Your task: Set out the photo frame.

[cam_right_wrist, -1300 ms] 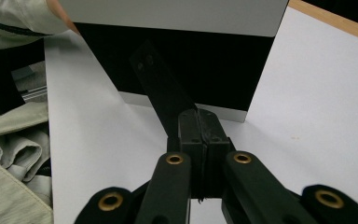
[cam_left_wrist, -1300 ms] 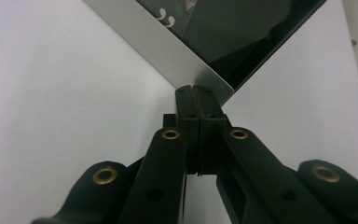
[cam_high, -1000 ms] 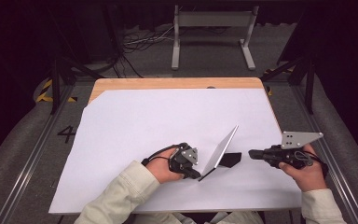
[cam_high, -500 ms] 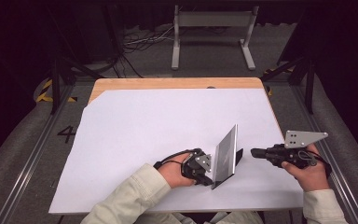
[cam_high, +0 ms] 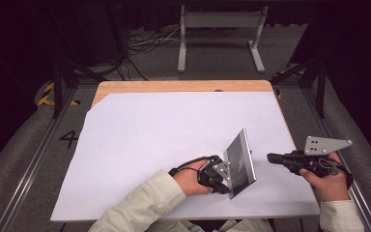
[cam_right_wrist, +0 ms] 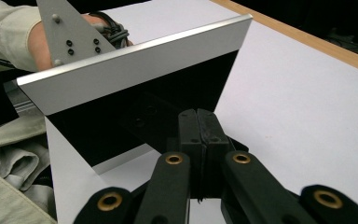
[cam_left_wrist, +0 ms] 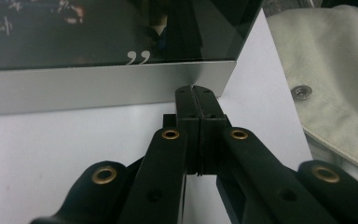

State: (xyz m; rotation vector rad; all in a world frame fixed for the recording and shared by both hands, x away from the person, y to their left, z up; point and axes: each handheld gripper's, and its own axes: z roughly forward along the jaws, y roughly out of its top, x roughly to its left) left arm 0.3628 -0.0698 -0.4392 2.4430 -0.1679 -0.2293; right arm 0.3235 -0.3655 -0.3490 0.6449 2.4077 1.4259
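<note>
A flat panel with a silver rim and a dark glossy face stands tilted on its lower edge near the front of the table. My left gripper is shut, and its tips press against the panel's silver edge, propping it up from the left. Just right of the panel is my right gripper, also shut with nothing in it and aimed at the panel. Its tips sit close under the panel's dark, overhanging side; whether they touch it I cannot tell.
A white sheet covers the wooden table, with open room behind and to the left of the panel. Pale sleeves come in at the front edge. A metal stand and cables lie on the floor beyond the table.
My left gripper has slid to the right against the panel, which has tipped from a shallow lean to a steeper one. The right gripper has hardly moved.
</note>
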